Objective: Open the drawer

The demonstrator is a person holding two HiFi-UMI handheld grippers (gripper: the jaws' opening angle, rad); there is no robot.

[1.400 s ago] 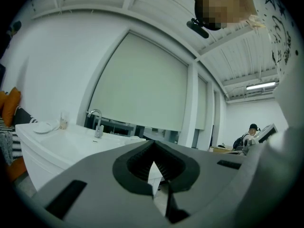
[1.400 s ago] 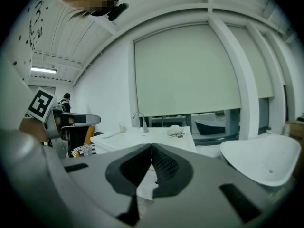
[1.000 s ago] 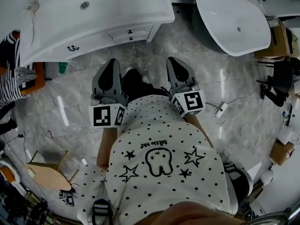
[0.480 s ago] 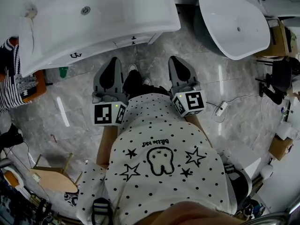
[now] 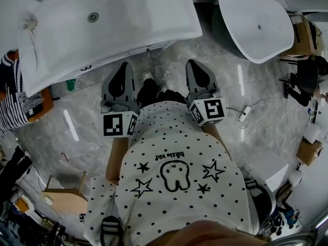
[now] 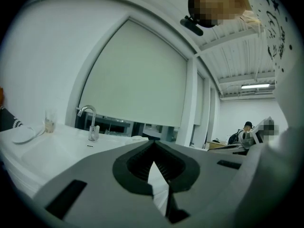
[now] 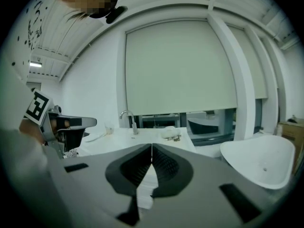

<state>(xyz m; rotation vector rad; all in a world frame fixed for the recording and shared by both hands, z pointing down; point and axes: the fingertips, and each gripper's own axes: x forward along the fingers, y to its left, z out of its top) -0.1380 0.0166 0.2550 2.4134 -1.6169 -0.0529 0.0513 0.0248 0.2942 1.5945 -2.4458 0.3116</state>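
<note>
The white vanity [image 5: 118, 14] with its basin fills the upper left of the head view. Its drawer fronts [image 5: 147, 48] show only as a thin strip under the countertop's overhang. My left gripper [image 5: 124, 66] and right gripper [image 5: 195, 63] are held side by side at chest height, pointing toward the vanity and short of its front edge. Both are shut with nothing between the jaws. In the left gripper view the closed left gripper [image 6: 153, 147] faces the faucet [image 6: 90, 123]. The right gripper [image 7: 151, 148] in its own view points over the countertop [image 7: 142, 139].
A white bathtub [image 5: 255, 19] stands at the upper right. A person in striped clothing [image 5: 13, 106] is at the left by an orange object [image 5: 43, 97]. A wooden stool [image 5: 64, 196] sits lower left. A cable and power strip [image 5: 243, 111] lie on the marble floor at the right.
I have moved toward the vanity: its countertop now covers most of the drawer fronts that showed before. Both grippers went along, still shut and side by side.
</note>
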